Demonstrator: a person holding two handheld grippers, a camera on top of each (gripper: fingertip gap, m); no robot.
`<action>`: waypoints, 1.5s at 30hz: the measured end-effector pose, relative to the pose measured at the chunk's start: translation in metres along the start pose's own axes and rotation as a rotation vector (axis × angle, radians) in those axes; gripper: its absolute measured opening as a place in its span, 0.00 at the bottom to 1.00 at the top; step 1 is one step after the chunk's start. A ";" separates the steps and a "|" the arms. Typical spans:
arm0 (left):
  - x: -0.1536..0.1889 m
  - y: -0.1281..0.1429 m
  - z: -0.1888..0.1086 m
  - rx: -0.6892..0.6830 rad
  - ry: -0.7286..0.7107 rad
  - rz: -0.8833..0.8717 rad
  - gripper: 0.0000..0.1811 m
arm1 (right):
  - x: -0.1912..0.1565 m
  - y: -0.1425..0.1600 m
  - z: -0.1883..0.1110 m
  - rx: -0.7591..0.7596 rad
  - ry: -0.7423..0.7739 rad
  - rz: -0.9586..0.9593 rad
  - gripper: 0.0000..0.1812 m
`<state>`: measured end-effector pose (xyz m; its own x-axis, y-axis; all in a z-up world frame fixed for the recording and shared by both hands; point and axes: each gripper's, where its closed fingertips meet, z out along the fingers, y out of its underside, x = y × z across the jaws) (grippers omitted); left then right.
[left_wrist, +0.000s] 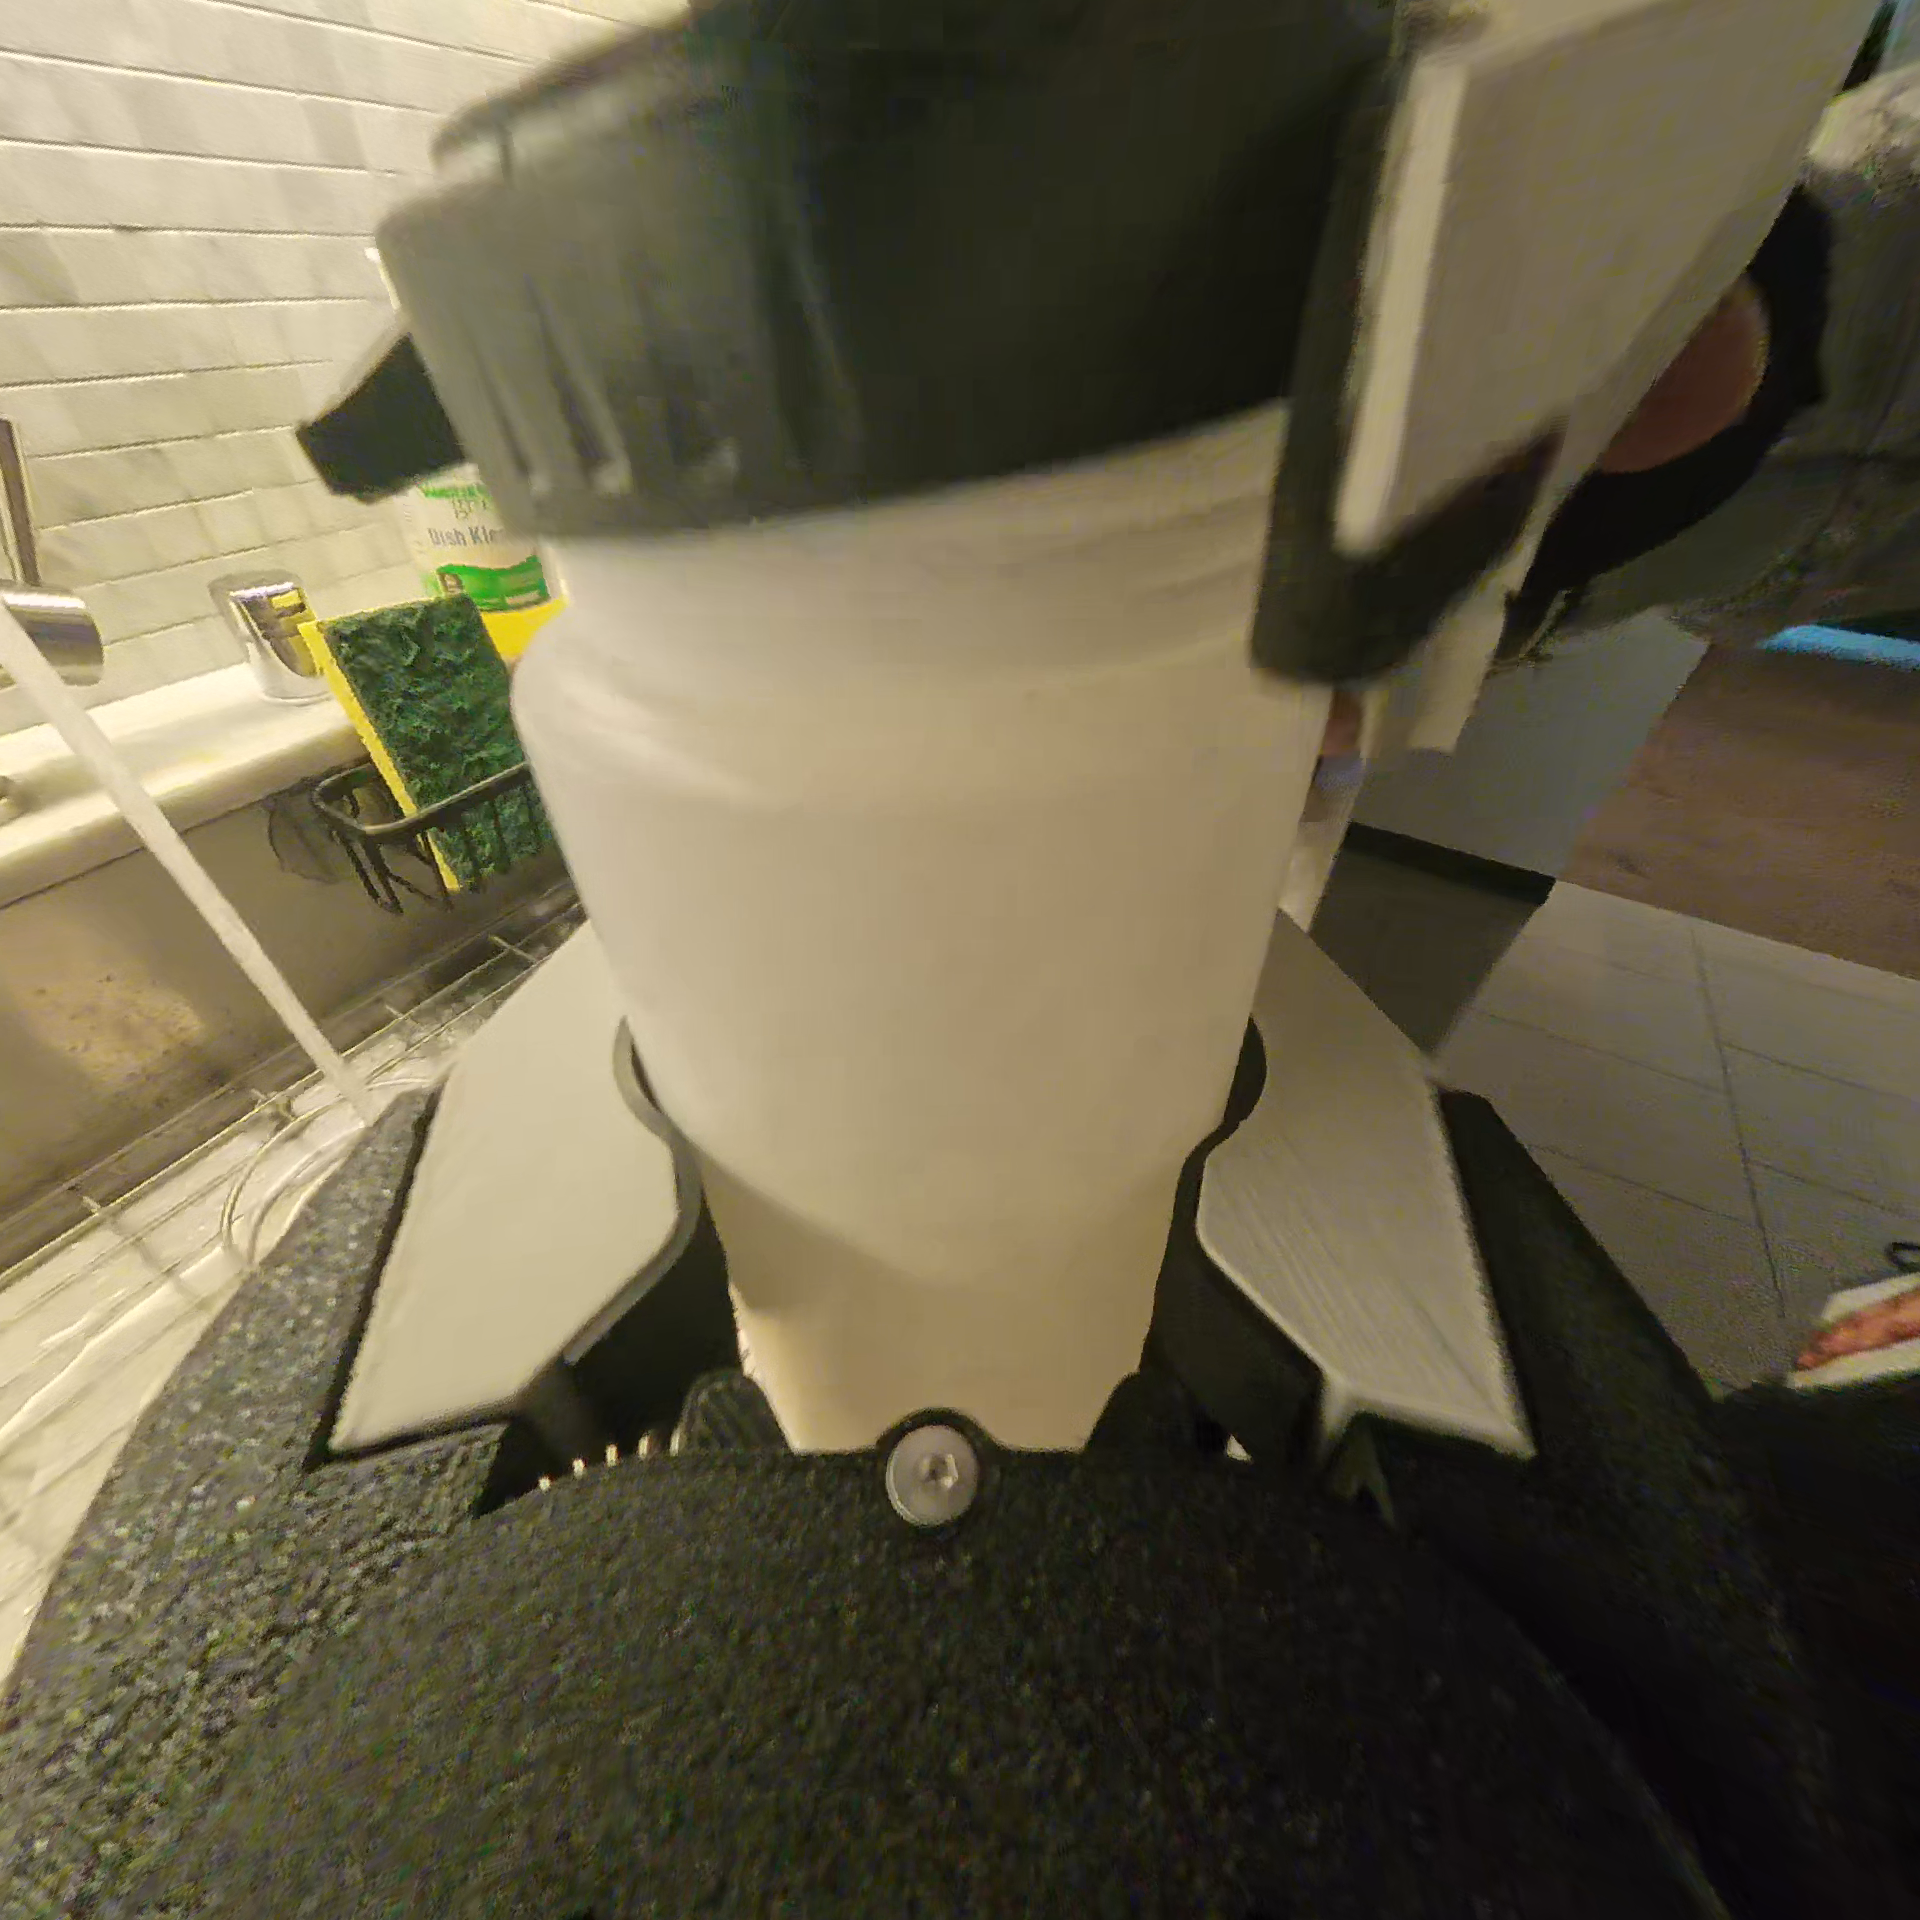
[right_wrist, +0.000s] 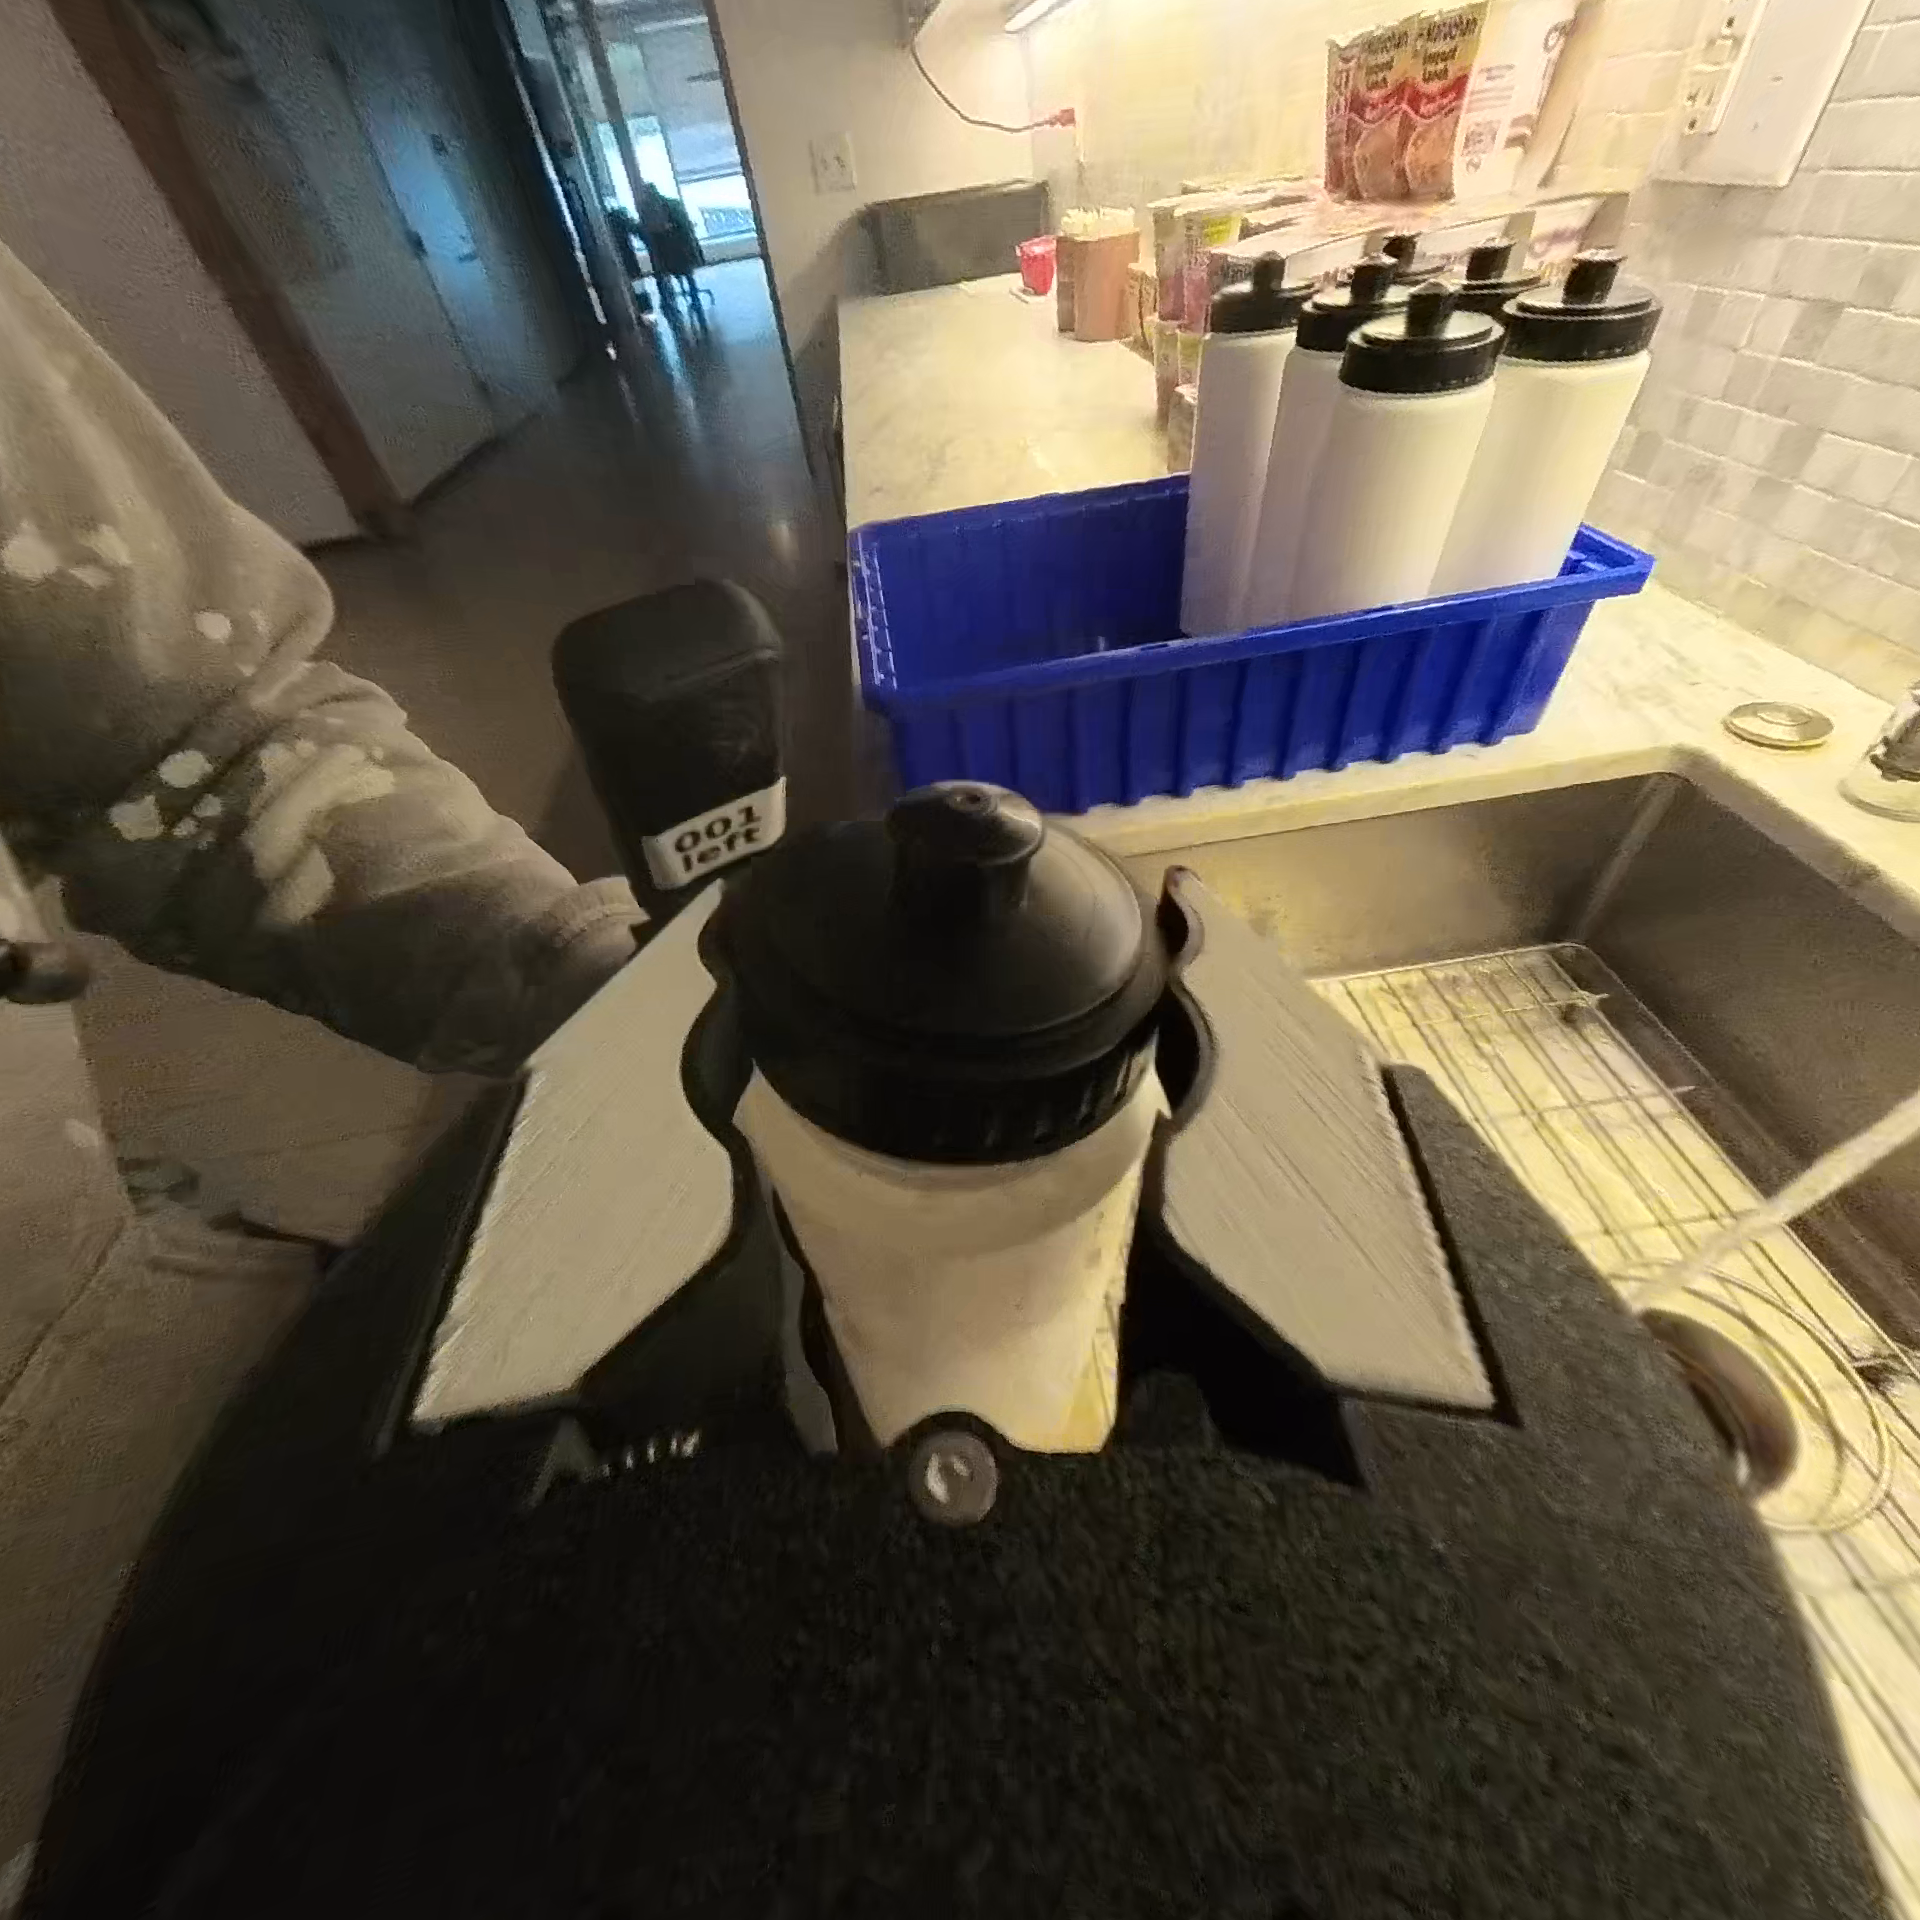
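Note:
A white squeeze bottle (left_wrist: 914, 831) with a black spouted cap (left_wrist: 883, 291) fills the left wrist view. My left gripper (left_wrist: 940, 1039) is shut on the bottle's white body. In the right wrist view my right gripper (right_wrist: 945, 935) is shut around the same bottle's black cap (right_wrist: 935, 977), with the white body (right_wrist: 956, 1278) below it. One right finger (left_wrist: 1455, 364) shows beside the cap in the left wrist view. The left gripper's black body (right_wrist: 675, 727) shows behind the bottle, held by a grey-sleeved arm (right_wrist: 260, 831). The bottle is over the sink's edge.
A steel sink (right_wrist: 1714, 935) with a wire rack (right_wrist: 1507, 1091) lies to the right; water runs from the faucet (left_wrist: 52, 613). A green-yellow sponge (left_wrist: 426, 727) sits in a black caddy. A blue bin (right_wrist: 1195, 707) on the counter holds several white bottles (right_wrist: 1392, 468).

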<state>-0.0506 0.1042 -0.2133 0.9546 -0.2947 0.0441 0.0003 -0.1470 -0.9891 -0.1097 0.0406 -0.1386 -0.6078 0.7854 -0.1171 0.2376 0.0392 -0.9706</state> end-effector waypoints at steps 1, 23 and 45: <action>0.001 -0.002 0.000 0.021 -0.001 0.001 0.57 | 0.000 0.000 0.000 0.012 -0.008 0.000 0.43; 0.005 0.008 -0.007 -0.033 0.025 0.008 0.58 | -0.017 0.003 0.004 0.052 -0.146 -0.145 0.44; -0.001 0.011 -0.007 -0.064 0.031 0.009 0.57 | -0.021 0.017 0.002 -0.317 -0.377 -0.189 0.43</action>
<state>-0.0539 0.0962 -0.2237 0.9449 -0.3249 0.0403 -0.0285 -0.2042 -0.9785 -0.0943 0.0232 -0.1528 -0.8788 0.4719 -0.0708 0.2799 0.3896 -0.8774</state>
